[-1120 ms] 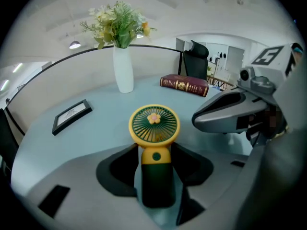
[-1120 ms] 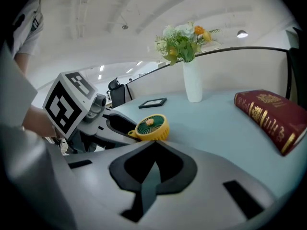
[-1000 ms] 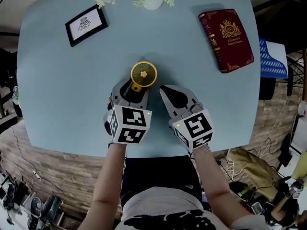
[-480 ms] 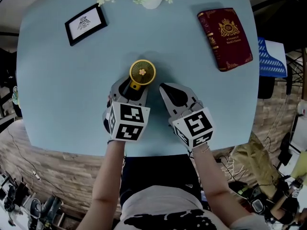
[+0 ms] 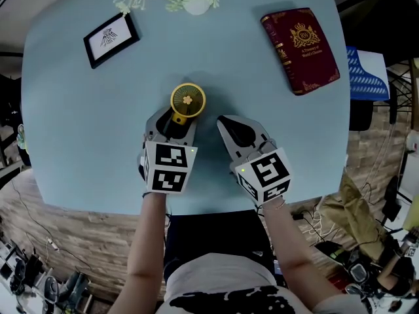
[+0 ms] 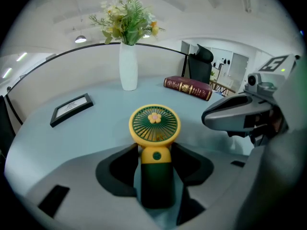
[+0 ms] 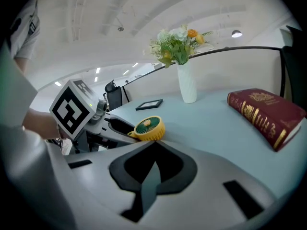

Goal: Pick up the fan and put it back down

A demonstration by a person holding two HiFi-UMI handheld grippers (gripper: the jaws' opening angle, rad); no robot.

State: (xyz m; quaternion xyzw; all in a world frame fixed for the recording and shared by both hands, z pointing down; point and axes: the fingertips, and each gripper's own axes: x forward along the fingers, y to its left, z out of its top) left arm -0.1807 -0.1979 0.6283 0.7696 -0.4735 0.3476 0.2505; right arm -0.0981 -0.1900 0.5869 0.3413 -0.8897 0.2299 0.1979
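Seen from above, a pale blue round worktop (image 5: 78, 123) lies in front of a seated person who holds a gripper in each hand.

At far left, toward the back, a black picture frame (image 5: 111, 39) lies flat, well apart from everything else.

Left of centre, the left gripper (image 5: 173, 118) points forward and down. Its jaws stand fairly wide but are closed on the dark green handle of a small yellow fan (image 5: 188, 101), one pad on each side just below the yellow neck. The fan's long axis follows the gripper's own line: the handle runs back toward the person and the round head sits beyond the jaw tips, face tilted upward. No view shows whether the head rests on the worktop or hangs just above it.

At the back edge, beyond the fan, is a white vase of flowers (image 5: 196, 5).

Just right of the fan, the right gripper (image 7: 153, 145) has its jaws together and holds nothing. It is near the fan but not touching it.

At far right lies a dark red book (image 5: 301, 50), well apart.

The left hand alone has the fan. A straight lift or lowering looks unobstructed, with the right gripper the nearest thing to avoid.
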